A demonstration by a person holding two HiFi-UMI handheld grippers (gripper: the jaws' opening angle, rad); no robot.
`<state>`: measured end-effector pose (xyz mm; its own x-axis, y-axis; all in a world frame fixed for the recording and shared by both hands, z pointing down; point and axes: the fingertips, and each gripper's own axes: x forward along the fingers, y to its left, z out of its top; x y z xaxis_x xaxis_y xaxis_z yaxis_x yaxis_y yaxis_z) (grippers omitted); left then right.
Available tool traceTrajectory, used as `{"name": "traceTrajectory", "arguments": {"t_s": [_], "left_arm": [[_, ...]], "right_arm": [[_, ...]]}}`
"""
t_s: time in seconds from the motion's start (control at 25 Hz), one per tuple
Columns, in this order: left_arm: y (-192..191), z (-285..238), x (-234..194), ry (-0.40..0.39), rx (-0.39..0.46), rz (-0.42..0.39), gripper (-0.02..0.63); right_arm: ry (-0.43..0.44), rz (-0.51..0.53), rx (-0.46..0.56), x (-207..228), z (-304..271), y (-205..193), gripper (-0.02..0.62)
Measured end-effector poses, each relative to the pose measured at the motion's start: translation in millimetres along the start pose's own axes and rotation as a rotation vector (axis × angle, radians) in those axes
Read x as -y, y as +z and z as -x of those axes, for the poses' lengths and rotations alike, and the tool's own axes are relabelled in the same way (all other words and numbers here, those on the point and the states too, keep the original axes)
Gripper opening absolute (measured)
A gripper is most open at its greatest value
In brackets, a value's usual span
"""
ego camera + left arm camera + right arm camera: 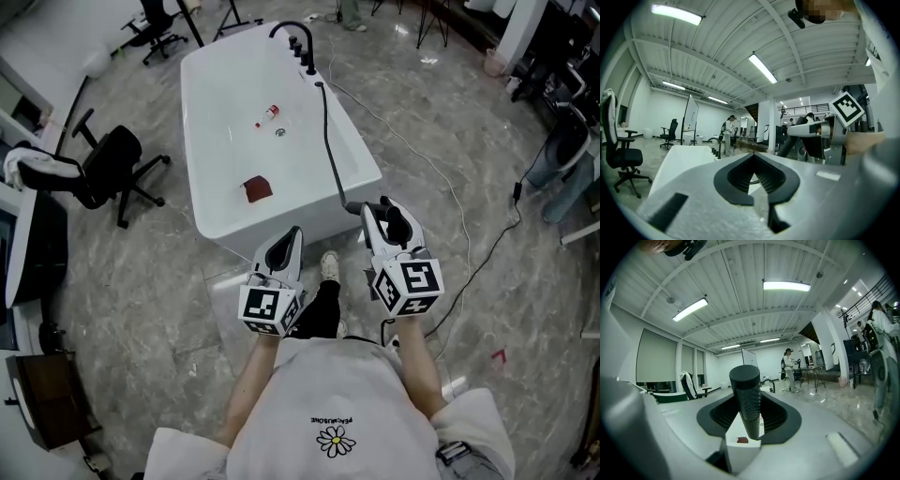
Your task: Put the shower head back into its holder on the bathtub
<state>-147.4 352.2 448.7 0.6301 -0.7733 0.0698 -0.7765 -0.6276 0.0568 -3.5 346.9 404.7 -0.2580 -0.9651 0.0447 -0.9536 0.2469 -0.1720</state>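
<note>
The head view looks steeply down from above, with the left gripper (292, 236) and right gripper (382, 212) close below it and the whole tub (216, 112) just ahead on the floor (450, 141). Each gripper view sits right behind its own jaws, low and level, facing over the tub into the far hall with the ceiling (740, 47) above; the shower head (746, 399) stands close before the right one's lens. All three share the tub, and the left gripper view also catches the right gripper at its right side.
</note>
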Motion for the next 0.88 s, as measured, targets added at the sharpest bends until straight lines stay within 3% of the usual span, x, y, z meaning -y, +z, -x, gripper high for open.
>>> {"name": "traceTrajectory", "arguments": {"t_s": [0.44, 0.88], "left_arm": [[-8, -132, -53, 0.005, -0.002, 0.083, -0.002], [-2, -254, -125, 0.007, -0.04, 0.094, -0.002]], "right_arm": [[0.036, 0.007, -0.029, 46, -97, 23, 0.14], [0.032, 0.009, -0.088, 104, -222, 37, 0.14]]}}
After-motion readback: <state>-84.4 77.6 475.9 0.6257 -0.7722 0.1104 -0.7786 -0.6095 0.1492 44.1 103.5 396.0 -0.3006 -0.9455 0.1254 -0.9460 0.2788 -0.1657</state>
